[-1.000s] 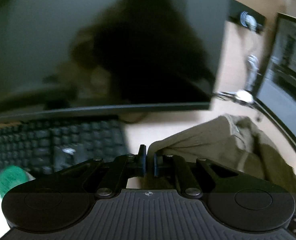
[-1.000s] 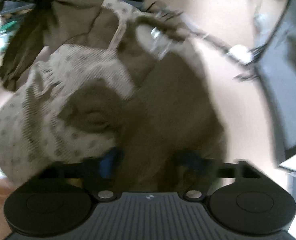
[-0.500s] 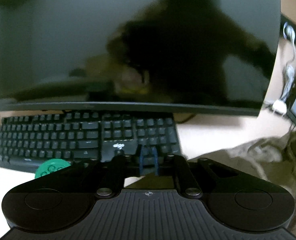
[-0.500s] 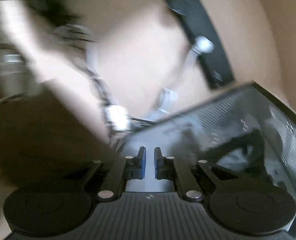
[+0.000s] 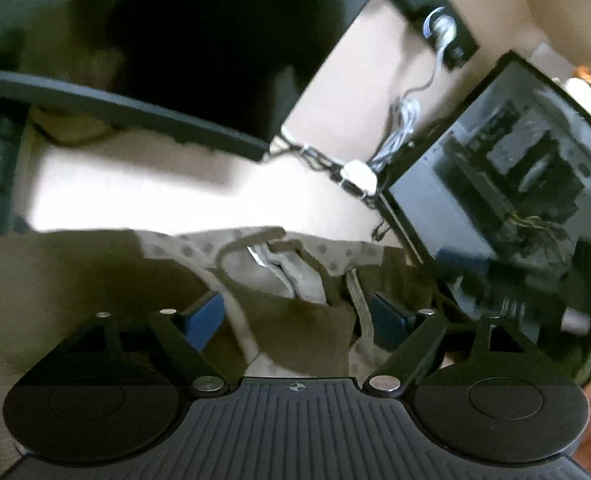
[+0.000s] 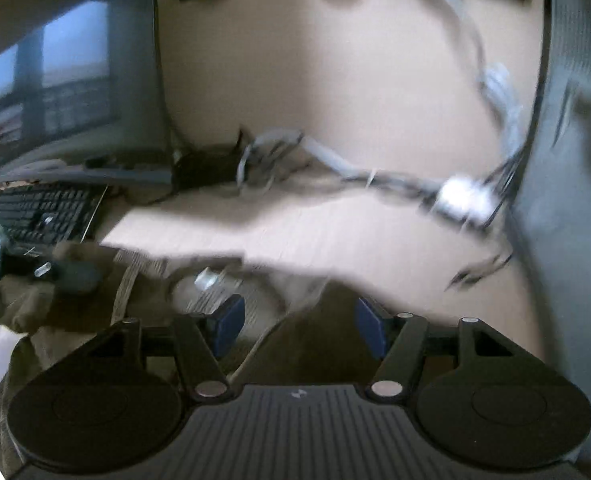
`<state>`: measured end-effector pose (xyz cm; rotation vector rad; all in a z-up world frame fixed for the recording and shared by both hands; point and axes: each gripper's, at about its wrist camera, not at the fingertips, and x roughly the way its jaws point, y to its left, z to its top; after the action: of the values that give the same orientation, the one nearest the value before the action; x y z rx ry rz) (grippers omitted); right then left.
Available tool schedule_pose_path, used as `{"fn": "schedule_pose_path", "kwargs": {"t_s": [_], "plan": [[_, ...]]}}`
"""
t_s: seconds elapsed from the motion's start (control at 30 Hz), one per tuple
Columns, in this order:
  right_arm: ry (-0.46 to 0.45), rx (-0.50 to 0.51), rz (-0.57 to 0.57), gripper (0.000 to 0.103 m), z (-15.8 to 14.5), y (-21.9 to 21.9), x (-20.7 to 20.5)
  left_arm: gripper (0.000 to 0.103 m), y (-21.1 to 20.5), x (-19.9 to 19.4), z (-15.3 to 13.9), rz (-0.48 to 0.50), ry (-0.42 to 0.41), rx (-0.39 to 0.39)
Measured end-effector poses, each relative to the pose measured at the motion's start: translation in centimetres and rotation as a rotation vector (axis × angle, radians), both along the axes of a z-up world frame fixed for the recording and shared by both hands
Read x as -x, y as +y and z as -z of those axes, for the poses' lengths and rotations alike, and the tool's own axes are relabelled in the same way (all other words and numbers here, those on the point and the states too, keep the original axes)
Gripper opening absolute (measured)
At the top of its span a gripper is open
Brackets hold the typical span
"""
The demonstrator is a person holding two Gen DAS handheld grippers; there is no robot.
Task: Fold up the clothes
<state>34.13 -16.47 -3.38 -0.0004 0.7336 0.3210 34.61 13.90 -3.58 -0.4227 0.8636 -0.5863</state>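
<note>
An olive-brown garment with a pale dotted lining (image 5: 295,320) lies crumpled on the light desk. My left gripper (image 5: 297,318) is open just above it, the blue pads on either side of a fold near the collar. The same garment (image 6: 303,340) shows in the right wrist view. My right gripper (image 6: 299,326) is open over it, its pads astride a raised ridge of cloth. Neither gripper holds the cloth. Both views are blurred by motion.
A large dark monitor (image 5: 175,40) stands at the back left with a black keyboard (image 6: 43,212) below it. A second screen (image 5: 515,200) stands at the right. White and black cables with a plug (image 6: 463,200) run across the desk behind the garment.
Both grippers were shut half a second ago and are open now. Both have swung back down over the garment, the left one away from the keyboard toward the right.
</note>
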Motion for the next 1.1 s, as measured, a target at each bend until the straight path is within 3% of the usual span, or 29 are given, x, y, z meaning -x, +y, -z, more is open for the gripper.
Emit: {"fn": "schedule_pose_path", "kwargs": {"t_s": [0.07, 0.2, 0.27, 0.37, 0.47, 0.57, 0.67, 0.73, 0.8, 0.83, 0.87, 0.97, 1.1], "plan": [[0.03, 0.008, -0.009, 0.062, 1.8, 0.5, 0.4, 0.094, -1.3, -1.4, 1.3, 0.009, 0.045, -0.013], [0.063, 0.1, 0.076, 0.062, 3.9, -0.3, 0.8, 0.093, -1.9, -3.2, 3.6, -0.027, 0.145, -0.008], [0.077, 0.134, 0.105, 0.063, 4.4, -1.2, 1.2, 0.09, -0.6, -3.6, 3.1, -0.108, 0.117, 0.062], [0.084, 0.19, 0.127, 0.067, 4.6, -1.3, 1.7, 0.091, 2.6, -3.4, 0.4, -0.285, -0.014, 0.176], [-0.023, 0.223, 0.119, 0.067, 2.2, 0.2, 2.6, 0.093, 3.6, -2.5, -0.3, -0.285, -0.044, 0.171], [-0.059, 0.098, 0.054, 0.067, -0.1, 1.0, 2.7, 0.094, 3.4, -1.3, 0.5, -0.217, -0.019, 0.117], [0.05, -0.034, 0.035, 0.067, 0.5, 1.5, 0.6, 0.094, 3.3, -0.1, 1.4, -0.148, 0.005, 0.063], [0.209, -0.134, 0.042, 0.067, 2.7, 1.4, -1.7, 0.094, 3.6, 0.5, 2.3, -0.149, 0.044, 0.052], [0.282, -0.246, 0.017, 0.063, 3.6, 1.4, -3.7, 0.095, 4.1, 0.9, 3.1, -0.158, 0.076, 0.06], [0.252, -0.286, 0.008, 0.057, 3.2, 1.5, -4.6, 0.096, 4.4, 1.1, 3.3, -0.158, 0.085, 0.059], [0.165, -0.306, 0.03, 0.053, 1.8, 1.3, -5.3, 0.096, 4.6, 1.3, 3.3, -0.158, 0.09, 0.053], [-0.064, -0.331, 0.122, 0.053, -1.6, 0.3, -6.8, 0.096, 4.9, 1.8, 3.4, -0.166, 0.103, 0.043], [-0.004, -0.237, 0.063, 0.062, -1.6, 1.0, -6.6, 0.097, 5.1, 2.2, 3.3, -0.164, 0.11, 0.051]]}}
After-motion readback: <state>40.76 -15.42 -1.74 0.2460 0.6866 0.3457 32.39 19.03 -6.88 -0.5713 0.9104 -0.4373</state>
